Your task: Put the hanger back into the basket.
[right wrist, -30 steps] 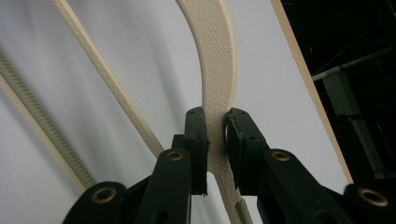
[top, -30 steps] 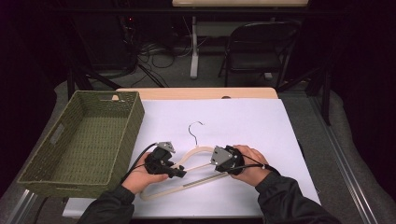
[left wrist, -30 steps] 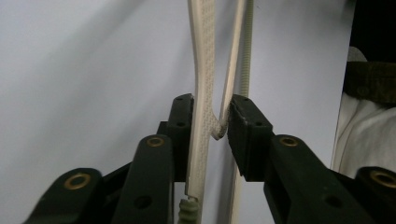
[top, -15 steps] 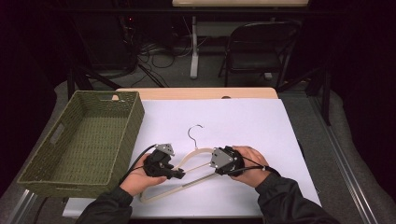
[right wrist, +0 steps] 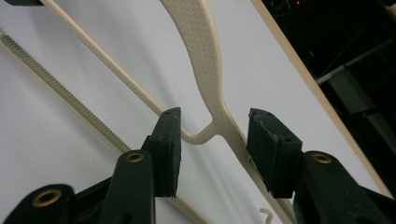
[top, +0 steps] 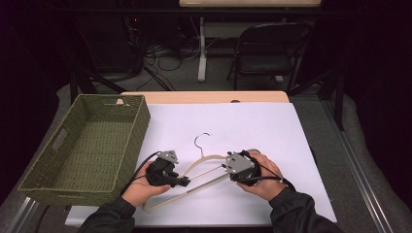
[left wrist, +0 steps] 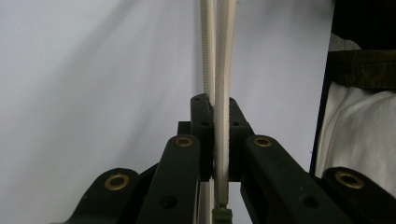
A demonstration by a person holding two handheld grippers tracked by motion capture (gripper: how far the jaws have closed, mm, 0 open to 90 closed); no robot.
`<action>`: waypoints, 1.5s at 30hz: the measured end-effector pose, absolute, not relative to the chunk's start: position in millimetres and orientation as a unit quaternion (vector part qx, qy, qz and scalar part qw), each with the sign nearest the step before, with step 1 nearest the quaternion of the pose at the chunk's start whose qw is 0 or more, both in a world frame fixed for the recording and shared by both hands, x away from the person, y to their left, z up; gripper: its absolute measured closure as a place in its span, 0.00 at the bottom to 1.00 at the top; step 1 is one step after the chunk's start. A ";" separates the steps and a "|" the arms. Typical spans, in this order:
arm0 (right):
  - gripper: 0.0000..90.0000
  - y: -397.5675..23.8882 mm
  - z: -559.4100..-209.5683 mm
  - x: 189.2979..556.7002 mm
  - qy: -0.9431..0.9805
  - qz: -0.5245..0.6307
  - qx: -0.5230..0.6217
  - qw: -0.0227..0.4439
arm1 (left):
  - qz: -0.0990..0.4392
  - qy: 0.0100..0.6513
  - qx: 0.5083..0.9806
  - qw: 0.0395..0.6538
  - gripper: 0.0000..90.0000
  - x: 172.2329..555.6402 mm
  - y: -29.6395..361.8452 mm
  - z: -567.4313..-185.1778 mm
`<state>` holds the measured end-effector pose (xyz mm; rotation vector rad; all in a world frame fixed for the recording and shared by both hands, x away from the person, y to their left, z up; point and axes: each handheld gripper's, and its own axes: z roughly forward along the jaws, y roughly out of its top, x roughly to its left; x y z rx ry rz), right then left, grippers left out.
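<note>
Now my left gripper [top: 184,182] is clamped on the cream plastic coat hanger [top: 204,167], low in the middle of the high view on the white table sheet [top: 272,136]. My right gripper [right wrist: 212,149], jaws just opening, straddles its arm untouched; I should draw it back straight, without snagging.

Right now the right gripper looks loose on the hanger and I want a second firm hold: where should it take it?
Probably the hanger's flat right shoulder arm, which lies between the right gripper's open jaws, its jaws just opened. Come in level from the right end, pads across the thin flat faces. The left gripper is shut on the other arm, steadying it.
</note>
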<state>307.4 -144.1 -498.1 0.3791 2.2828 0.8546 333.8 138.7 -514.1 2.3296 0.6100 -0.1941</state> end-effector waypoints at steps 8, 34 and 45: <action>0.54 -158.4 -494.5 308.6 0.858 0.364 0.196 0.303 | -0.055 0.247 0.898 0.359 0.97 332.7 141.6 -509.5; 0.52 -196.7 -520.9 318.3 0.829 0.383 0.318 0.256 | 0.004 0.314 0.860 0.402 0.97 326.6 159.7 -488.0; 0.52 -200.8 -524.7 321.1 0.826 0.383 0.330 0.248 | 0.032 0.333 0.855 0.397 0.97 300.9 170.7 -456.4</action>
